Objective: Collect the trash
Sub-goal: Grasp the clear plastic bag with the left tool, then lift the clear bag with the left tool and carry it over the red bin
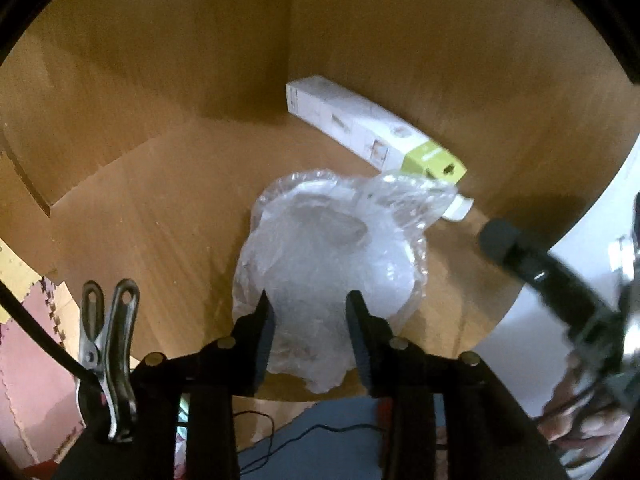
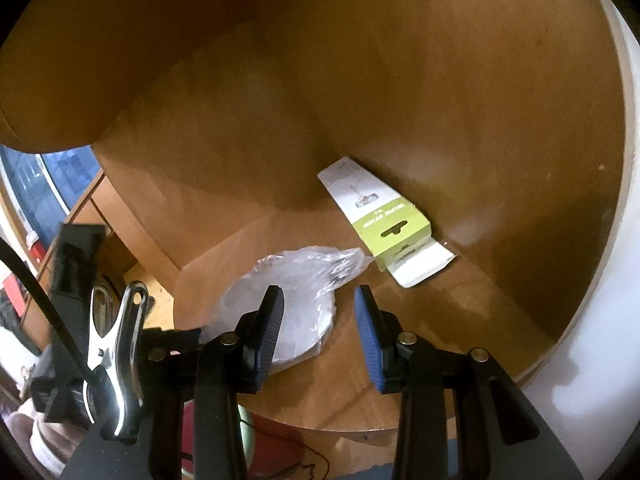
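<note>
1. Wrap [image 1: 320,248], clear crinkled plastic around a white plate, lies on your brown desk [image 1: 160,220] near its front edge; one twisted end trails toward the box.
2. Box [image 1: 368,128], long, white with a green end, lies against the desk's back wall, just beyond the wrap; its end flap hangs open in the right view.
3. Your left gripper [image 1: 310,320] tilts steeply down over the wrap's near edge. Its jaws stand apart with the wrap showing between them, and the pads do not press it.
4. Your right gripper [image 2: 319,320] tilts down more gently over the desk, just right of the wrap [image 2: 280,292]. Its jaws stand apart with nothing between them.
5. Box [image 2: 380,216] sits beyond your right fingers, apart from them.
</note>
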The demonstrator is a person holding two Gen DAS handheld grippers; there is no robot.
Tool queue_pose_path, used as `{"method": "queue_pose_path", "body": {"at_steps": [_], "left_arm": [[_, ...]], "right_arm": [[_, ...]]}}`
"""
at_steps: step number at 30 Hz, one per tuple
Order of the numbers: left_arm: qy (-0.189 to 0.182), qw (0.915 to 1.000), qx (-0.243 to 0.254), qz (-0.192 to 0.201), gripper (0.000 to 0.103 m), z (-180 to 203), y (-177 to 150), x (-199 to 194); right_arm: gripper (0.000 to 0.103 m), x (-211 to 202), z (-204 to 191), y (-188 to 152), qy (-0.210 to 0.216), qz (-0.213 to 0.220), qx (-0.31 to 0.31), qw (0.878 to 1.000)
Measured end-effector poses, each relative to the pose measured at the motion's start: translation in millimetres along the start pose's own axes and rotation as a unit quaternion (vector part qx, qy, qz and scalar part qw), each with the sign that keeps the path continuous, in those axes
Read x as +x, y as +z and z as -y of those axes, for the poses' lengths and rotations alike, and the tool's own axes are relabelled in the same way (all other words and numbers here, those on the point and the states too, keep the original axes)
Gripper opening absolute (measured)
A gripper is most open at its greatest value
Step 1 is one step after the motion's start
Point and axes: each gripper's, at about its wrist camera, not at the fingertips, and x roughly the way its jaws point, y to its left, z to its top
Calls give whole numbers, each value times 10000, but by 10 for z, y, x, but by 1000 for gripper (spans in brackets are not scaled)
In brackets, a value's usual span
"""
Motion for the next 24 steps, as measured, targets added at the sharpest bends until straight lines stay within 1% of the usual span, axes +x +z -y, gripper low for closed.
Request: {"method": "queue_pose_path", "body": {"at_steps": [1,3,5,7,10,13,15,18,21,24], "left_arm": [[7,10000,-36,69,43,-8,6,-25],[81,9996,-102,264,50,-35,34,-78],[136,9988,-220,417,53,-73,54,-91],[102,9982,-412,427,53,-121,90,-22],[57,9974,-641,322,53,-190,143,148],[19,9971,-721,248,53,-217,132,267],[-78,9968,-764,236,56,-237,107,315],[-152,9972,-671,300,59,-245,91,304],[-204,9976,-554,359,63,-244,83,304],[-147,9975,-549,422,64,-245,75,309]], "right_arm": [[38,26,2,-5,4,-42,-6,10000],[38,79,8,-8,13,-126,1,9999],[38,147,24,-17,34,-232,63,9997],[38,197,34,-19,29,-317,110,9994],[38,295,35,-22,-2,-412,140,9991],[38,385,30,-30,-39,-491,157,9987],[38,438,29,-39,-94,-538,150,9984],[38,531,40,-64,-114,-656,159,9977],[38,575,15,-64,-168,-595,65,9981],[38,560,-5,-90,-183,-559,32,9983]]}}
